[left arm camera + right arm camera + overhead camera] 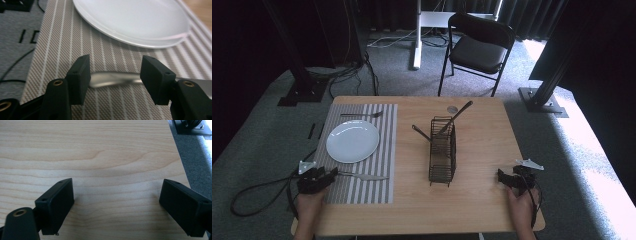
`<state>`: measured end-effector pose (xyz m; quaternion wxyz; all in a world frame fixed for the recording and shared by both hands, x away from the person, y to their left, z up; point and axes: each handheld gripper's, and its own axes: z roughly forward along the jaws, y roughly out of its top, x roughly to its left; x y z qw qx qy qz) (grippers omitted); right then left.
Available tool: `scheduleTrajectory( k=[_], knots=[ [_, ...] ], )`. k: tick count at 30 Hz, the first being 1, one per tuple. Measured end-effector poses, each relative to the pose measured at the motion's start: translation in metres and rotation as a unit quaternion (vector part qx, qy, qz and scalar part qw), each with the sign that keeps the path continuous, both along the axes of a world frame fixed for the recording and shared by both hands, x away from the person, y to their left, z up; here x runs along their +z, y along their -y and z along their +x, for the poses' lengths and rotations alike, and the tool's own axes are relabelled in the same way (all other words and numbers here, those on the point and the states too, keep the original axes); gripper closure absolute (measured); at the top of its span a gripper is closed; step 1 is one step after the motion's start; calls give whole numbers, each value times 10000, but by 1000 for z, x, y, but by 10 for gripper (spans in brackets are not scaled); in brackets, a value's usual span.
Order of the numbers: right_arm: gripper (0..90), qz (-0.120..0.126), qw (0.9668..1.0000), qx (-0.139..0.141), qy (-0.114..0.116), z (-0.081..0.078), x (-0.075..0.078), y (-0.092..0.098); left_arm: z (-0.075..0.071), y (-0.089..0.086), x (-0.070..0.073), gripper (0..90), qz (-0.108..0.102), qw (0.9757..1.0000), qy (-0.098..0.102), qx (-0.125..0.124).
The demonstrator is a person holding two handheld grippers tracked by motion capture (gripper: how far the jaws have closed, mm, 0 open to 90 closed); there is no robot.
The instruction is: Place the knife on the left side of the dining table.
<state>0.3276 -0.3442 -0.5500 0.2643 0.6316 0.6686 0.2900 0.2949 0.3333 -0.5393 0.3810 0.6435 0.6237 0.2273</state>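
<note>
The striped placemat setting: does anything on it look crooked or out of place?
Slightly. The silver metal knife lies crosswise below the round white plate on the striped placemat, not alongside it; the silver fork lies crosswise above it. The left gripper straddles the knife handle, jaws apart. Nothing looks spilled or damaged.
</note>
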Motion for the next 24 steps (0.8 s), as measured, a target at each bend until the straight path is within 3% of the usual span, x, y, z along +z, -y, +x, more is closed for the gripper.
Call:
scheduleTrajectory(
  k=[3, 11, 17, 21, 24],
  knots=[
    [118, 0, 10000, 0, 1, 0, 0, 0, -8, 6, 1, 400, 97, 9999, 24, -53],
    [118, 2, 10000, -1, 0, 0, 0, 0, -25, 18, 4, 338, -25, 9998, 47, -174],
    [118, 3, 10000, 1, 0, 0, 0, 0, -34, 22, 2, 183, -63, 9996, -51, -265],
    [118, 1, 10000, 0, 1, 0, 0, 0, -40, 22, 1, 161, 16, 9994, -48, -339],
    [118, 2, 10000, 1, 1, 0, 0, 0, -42, 26, 0, 140, 274, 9990, -71, -340]
  ],
)
